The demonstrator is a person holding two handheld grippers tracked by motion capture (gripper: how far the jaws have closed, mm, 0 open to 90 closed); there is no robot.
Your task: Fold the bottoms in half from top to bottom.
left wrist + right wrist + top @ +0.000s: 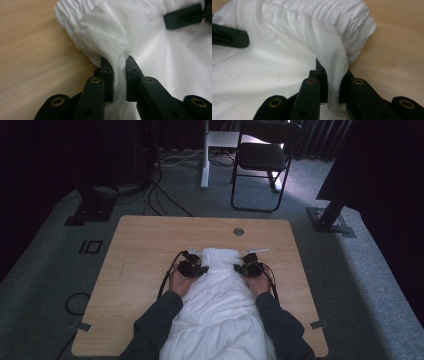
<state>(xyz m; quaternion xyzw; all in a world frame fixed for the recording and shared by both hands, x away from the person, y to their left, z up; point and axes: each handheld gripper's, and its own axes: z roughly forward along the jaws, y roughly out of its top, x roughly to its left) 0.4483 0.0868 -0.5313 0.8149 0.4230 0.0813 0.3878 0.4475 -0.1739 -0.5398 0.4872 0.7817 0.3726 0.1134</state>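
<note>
A white garment with a gathered elastic waistband lies lengthwise on the wooden table, its lower part hanging over the near edge. My left gripper is shut on the cloth at the waistband's left side; in the left gripper view a fold of white fabric is pinched between the jaws of my left gripper. My right gripper is shut on the right side; in the right gripper view my right gripper squeezes a ridge of cloth. Each view shows the other gripper's black jaw across the garment.
A round grommet sits in the table's far side. Behind the table on the carpet stand a black folding chair, a white desk leg, black stand bases and cables. Bare wood lies on both sides of the garment.
</note>
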